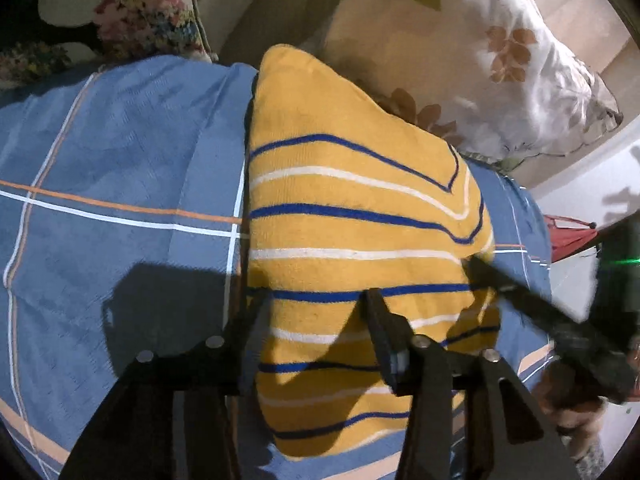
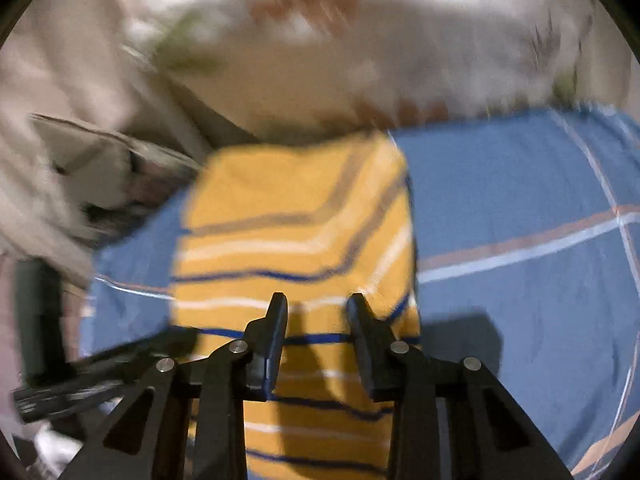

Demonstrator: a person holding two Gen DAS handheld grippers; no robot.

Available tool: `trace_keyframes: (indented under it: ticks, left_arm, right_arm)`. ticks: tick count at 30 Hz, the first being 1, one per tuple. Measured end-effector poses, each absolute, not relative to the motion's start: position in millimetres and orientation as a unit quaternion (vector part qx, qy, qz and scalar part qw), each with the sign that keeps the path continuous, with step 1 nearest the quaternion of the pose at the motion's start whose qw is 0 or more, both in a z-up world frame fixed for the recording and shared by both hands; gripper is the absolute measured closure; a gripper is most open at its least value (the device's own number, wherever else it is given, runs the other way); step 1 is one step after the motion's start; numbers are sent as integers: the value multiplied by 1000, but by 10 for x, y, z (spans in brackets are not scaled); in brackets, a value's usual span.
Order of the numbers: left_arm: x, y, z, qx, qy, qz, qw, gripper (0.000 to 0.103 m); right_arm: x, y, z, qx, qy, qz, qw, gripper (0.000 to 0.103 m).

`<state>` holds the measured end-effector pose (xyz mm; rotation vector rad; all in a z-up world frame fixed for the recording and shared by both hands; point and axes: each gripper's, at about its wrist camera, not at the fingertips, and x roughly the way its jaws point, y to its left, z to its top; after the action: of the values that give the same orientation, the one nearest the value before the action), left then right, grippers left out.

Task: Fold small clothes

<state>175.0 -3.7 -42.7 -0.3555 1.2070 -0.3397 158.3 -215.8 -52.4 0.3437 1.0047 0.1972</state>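
A yellow garment [image 1: 352, 240] with blue and white stripes lies folded on a blue checked bedsheet [image 1: 120, 184]. My left gripper [image 1: 316, 304] is open, its fingers straddling the garment's left part just above it, holding nothing. The right gripper shows at the right edge of the left wrist view [image 1: 476, 264], its tip at the garment's right edge. In the blurred right wrist view, my right gripper [image 2: 316, 304] is open above the garment [image 2: 296, 220], holding nothing. The left gripper shows there at the lower left [image 2: 120, 360].
A white pillow with brown flowers [image 1: 520, 64] lies beyond the garment. A floral cushion [image 1: 152, 20] sits at the far left. The bed's edge runs at the right, with a red object [image 1: 568, 236] past it.
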Motion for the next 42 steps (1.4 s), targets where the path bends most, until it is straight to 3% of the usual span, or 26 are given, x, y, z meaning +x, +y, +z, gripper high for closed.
trace_keyframes:
  ticks: [4,10,23,28,35,37,39,41,42]
  left_arm:
    - [1795,68,-420,-177,561,-176,789,52]
    - [1672,70,-377,-148,549,-159,807,52]
    - [670,-102,-521,-144,564,-89,809,52]
    - [295,-224,-339,-130,535,-71,832,52]
    - [-165,-395,144,-47,438,-12,898,52]
    - [-312,-425,320,-15,390,18,921,45]
    - [-442,-432,476,-1,348,38,937,19]
    - [-587,-426,637,6,302,53,952,3]
    - [-632,-429,699,9,285,60,957,0]
  right_arm:
    - [1636,-2221,-559,197,483,72,850,69]
    - [1521,-2107,-379,149,468,53,869,69]
    - [696,-2220,-584,101,474,82,871,68]
    - [246,-2406,-693,102,478,89,868,68]
    - [-99,-2507,-607,102,460,92,877,56]
    - [-173,-2516,-536,102,449,93,883,54]
    - [-237,-2501,-473,99,440,96,887,53]
    - [-279,-2467,-418,96,433,101,891,50]
    - [-296,-2444,-394,95,430,102,892,50]
